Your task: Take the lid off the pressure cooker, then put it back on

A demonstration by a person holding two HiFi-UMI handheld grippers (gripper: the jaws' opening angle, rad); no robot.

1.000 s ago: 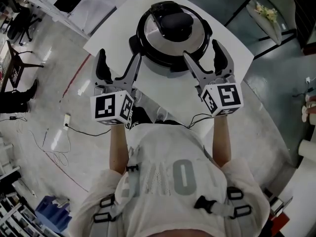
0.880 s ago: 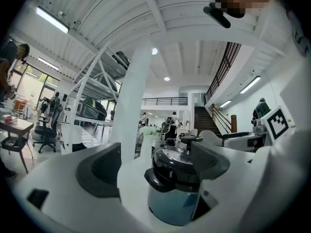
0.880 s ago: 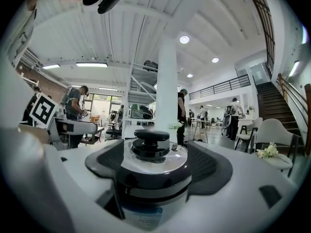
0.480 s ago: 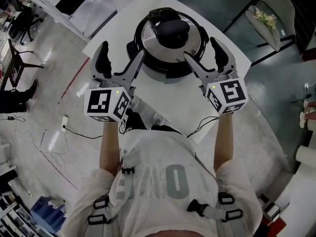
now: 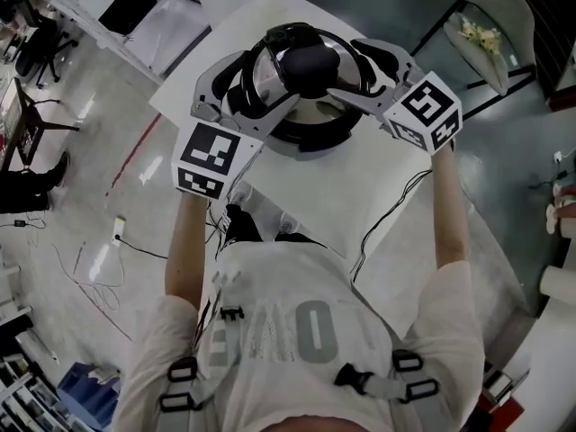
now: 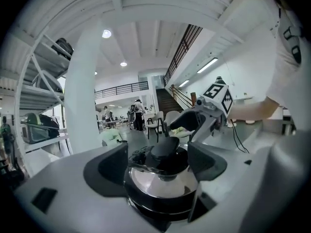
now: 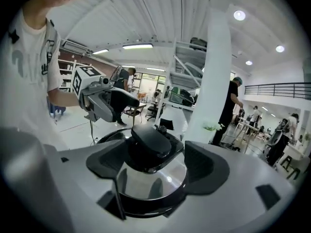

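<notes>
The pressure cooker [image 5: 310, 138] sits on the white table [image 5: 360, 192] with its lid [image 5: 265, 75] on. The left gripper [image 5: 256, 84] and right gripper [image 5: 351, 70] have swung in from the near side to flank the lid. Their jaws have just been closing but stand apart around the black handle [image 5: 310, 66], not pressing it, so the lift-off looks about to start.

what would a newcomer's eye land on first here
The pressure cooker in the middle of the white table stands out first, its shiny lid on and topped by a big black knob. The left claw and the right claw come at it from opposite sides. Each is open with the lid between its jaws, which have just been closing a little.
</notes>
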